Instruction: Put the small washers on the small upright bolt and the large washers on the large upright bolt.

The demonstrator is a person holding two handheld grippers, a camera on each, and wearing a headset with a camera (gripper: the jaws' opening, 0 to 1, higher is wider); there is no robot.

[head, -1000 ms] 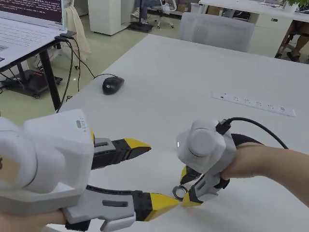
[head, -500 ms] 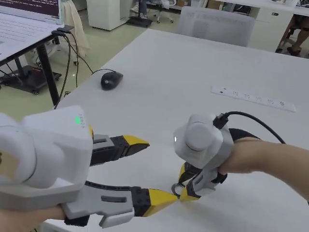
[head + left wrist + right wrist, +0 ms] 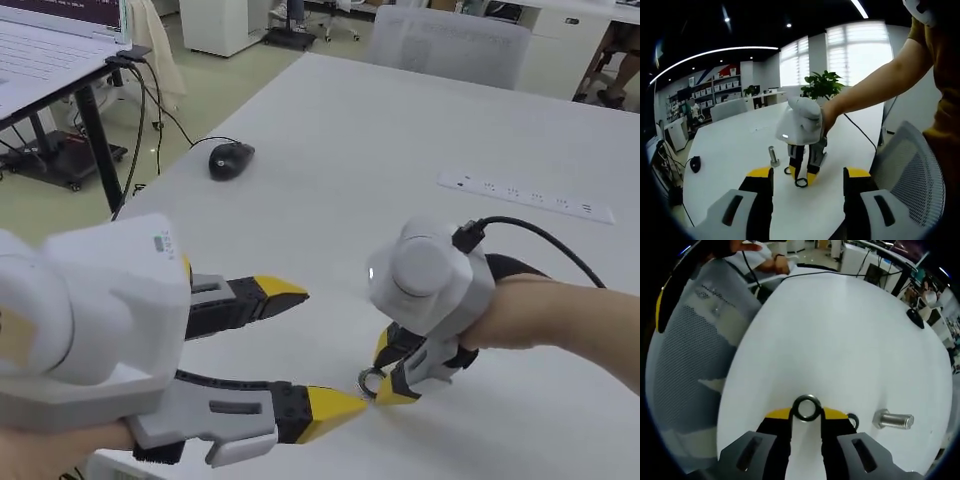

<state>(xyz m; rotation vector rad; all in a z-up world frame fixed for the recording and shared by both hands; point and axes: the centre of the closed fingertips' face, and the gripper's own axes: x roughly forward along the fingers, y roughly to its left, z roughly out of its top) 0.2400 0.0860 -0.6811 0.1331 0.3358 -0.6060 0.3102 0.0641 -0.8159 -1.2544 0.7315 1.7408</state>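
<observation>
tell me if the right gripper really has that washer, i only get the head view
Observer: Yes. In the right gripper view the washer sits pinched between the tips of the right gripper.
Operator: any bolt near it
Observer: One bolt stands upright just beside that gripper, as the left gripper view shows.
Operator: other washers
Observer: A second washer, smaller-looking, lies flat between the gripper and the bolt.

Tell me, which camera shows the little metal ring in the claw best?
The right gripper view: the ring sits face-on, whole, between the right claw's yellow tips. The head view shows it partly hidden under that claw; the left gripper view shows it small and dark.
</observation>
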